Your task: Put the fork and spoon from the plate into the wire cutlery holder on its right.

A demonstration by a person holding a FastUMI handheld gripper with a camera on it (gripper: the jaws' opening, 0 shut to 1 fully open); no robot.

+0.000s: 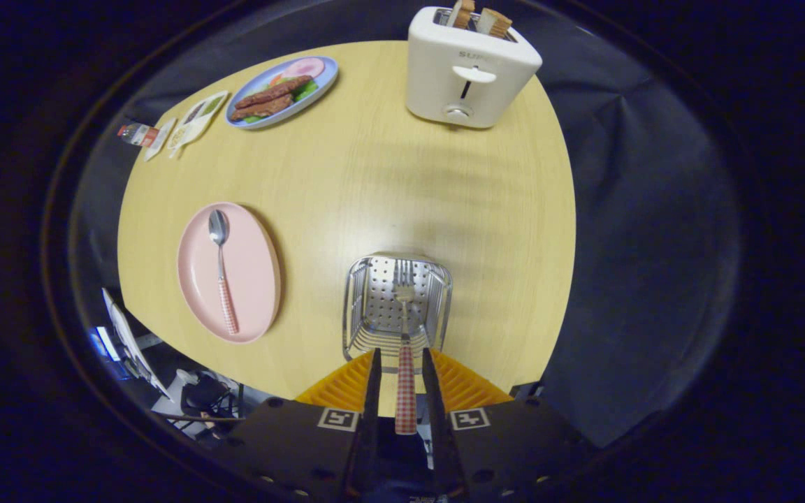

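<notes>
I see the table (374,181) evenly and fairly brightly lit from overhead, with faint banded shadows across the wood ahead of the holder (397,304) and a soft shadow just beside the plate (196,272). The fisheye bows the table's edges hard, and everything beyond them falls off dim. Focus is sharp at the centre; the fork (404,349) handle between the gripper (400,367) fingers clamped on it is slightly soft.

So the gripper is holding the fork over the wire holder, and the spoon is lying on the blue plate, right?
Not quite. The gripper view shows the spoon lying on the pink plate, not the blue one. The gripper does hold the fork over the wire holder.
</notes>
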